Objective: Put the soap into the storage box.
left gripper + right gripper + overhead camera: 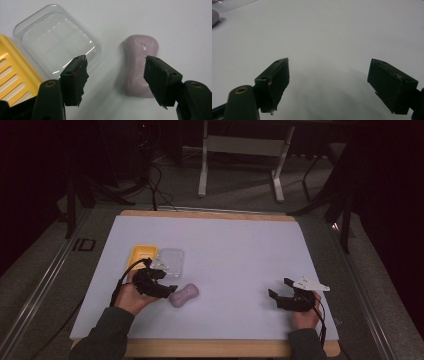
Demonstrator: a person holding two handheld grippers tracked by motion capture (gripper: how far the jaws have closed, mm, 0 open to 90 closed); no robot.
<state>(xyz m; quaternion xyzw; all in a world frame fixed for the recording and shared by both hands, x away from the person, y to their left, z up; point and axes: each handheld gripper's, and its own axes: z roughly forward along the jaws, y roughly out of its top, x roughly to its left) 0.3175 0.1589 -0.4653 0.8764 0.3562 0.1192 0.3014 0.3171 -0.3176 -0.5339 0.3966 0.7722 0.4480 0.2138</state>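
Soap (140, 72), a lilac bar, lies flat just ahead of our left gripper (116, 75), whose spread jaws pinch nothing, one overlapping its edge. Beyond them we see a clear lid (58, 41) beside a yellow tray (13, 72). Our right gripper (328, 82) rests well apart, gaping and empty.

yellow soap dish (138, 254) beside clear lid (171, 259) on white mat (235, 255)

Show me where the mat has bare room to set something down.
The white mat is bare between the curvy lilac soap bar and the right tool, and along its far edge. It is crowded around the yellow slotted soap dish, clear plastic lid and left tool.
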